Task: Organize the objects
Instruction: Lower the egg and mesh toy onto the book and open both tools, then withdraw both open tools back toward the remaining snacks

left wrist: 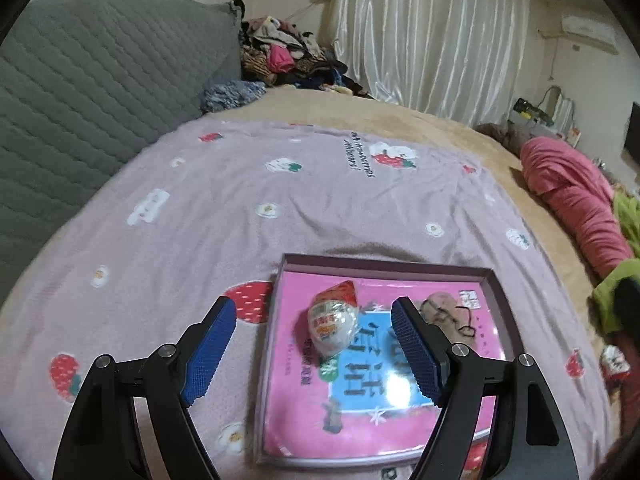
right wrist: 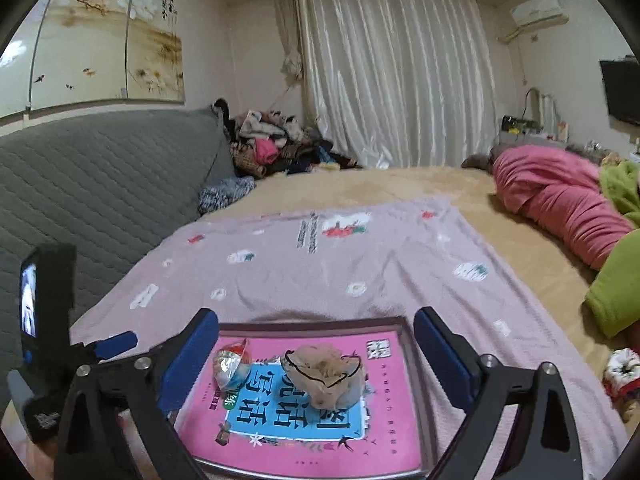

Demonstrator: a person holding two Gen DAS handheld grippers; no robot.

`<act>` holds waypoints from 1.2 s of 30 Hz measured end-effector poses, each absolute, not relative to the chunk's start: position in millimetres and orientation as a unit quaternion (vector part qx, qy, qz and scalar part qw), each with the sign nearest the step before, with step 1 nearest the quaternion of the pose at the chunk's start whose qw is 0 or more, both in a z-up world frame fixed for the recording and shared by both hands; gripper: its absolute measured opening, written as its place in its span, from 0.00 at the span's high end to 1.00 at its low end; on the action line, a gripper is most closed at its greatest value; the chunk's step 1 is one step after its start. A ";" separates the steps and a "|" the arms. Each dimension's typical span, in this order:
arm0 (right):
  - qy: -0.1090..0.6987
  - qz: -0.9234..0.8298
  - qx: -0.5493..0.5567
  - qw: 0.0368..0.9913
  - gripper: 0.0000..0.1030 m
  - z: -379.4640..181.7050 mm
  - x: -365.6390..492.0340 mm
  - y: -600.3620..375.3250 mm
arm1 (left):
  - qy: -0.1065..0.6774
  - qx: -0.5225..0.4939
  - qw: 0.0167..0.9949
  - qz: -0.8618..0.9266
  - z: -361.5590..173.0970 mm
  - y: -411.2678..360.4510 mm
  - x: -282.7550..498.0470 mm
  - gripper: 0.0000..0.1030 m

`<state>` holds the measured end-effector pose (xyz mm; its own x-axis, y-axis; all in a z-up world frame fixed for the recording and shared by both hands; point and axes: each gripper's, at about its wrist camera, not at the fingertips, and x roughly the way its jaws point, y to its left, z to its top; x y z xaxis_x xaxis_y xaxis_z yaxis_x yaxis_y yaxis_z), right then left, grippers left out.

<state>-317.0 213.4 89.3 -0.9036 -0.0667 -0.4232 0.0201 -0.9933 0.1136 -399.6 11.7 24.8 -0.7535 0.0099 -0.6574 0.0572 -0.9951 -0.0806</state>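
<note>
A shallow purple box [left wrist: 500, 300] lies on the lilac strawberry blanket, with a pink and blue book [left wrist: 360, 408] flat inside it. On the book sit a wrapped snack packet [left wrist: 333, 320] and a beige crumpled pouch with a black cord [left wrist: 448, 316]. My left gripper [left wrist: 312, 352] is open, its jaws either side of the packet, above it. In the right wrist view the box [right wrist: 312, 322], book [right wrist: 304, 420], packet [right wrist: 232, 364] and pouch [right wrist: 326, 376] show between the jaws of my open right gripper [right wrist: 316, 364]. The left gripper's fingers [right wrist: 116, 342] show at the left.
A grey quilted headboard [left wrist: 80, 100] runs along the left. Piled clothes [left wrist: 288, 52] lie at the far corner. A pink bundle [left wrist: 576, 200] and green cloth [right wrist: 616, 280] lie on the tan bedspread at the right. A red and white object [right wrist: 622, 372] lies near the right edge.
</note>
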 end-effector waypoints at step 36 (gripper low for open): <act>-0.012 -0.972 0.232 -0.019 0.01 169.2 -74.5 251.6 | 0.013 0.349 0.000 -0.937 97.0 27.9 -117.3 0.21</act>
